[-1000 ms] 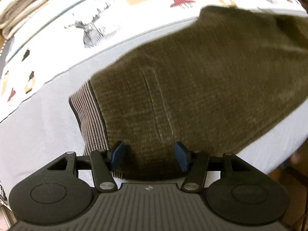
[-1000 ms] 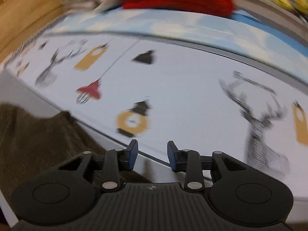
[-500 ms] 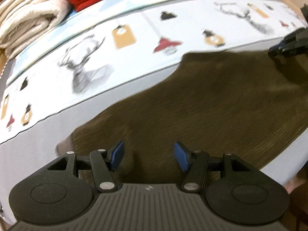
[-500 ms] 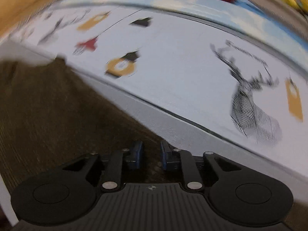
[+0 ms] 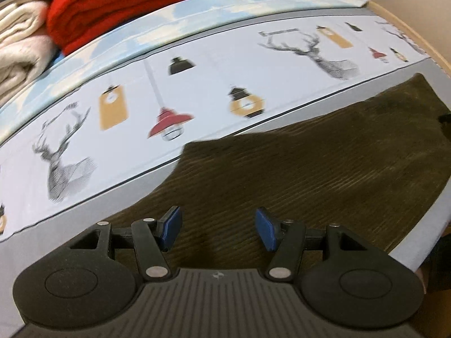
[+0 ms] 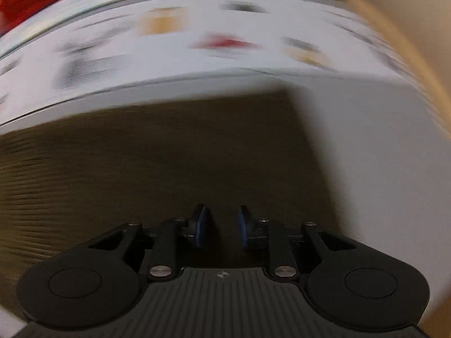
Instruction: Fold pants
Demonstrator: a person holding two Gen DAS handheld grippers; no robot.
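The brown corduroy pants (image 5: 310, 169) lie flat on a bed sheet printed with deer and lamps (image 5: 141, 107). My left gripper (image 5: 217, 226) is open and empty, hovering over the pants' near left part. In the right wrist view, which is blurred by motion, the pants (image 6: 157, 157) fill the lower left. My right gripper (image 6: 221, 222) hovers over them with a narrow gap between its pads and nothing between them. The pants' right edge runs just right of it.
A folded red blanket (image 5: 118, 2) and cream towels (image 5: 19, 48) are stacked at the far left of the bed. A wooden bed frame (image 5: 417, 22) curves along the right. The bed's near edge (image 5: 417, 239) drops off at lower right.
My left gripper has moved away from the striped waistband and tilted up, so more of the sheet shows. My right gripper has swung from the sheet onto the pants and narrowed its jaws.
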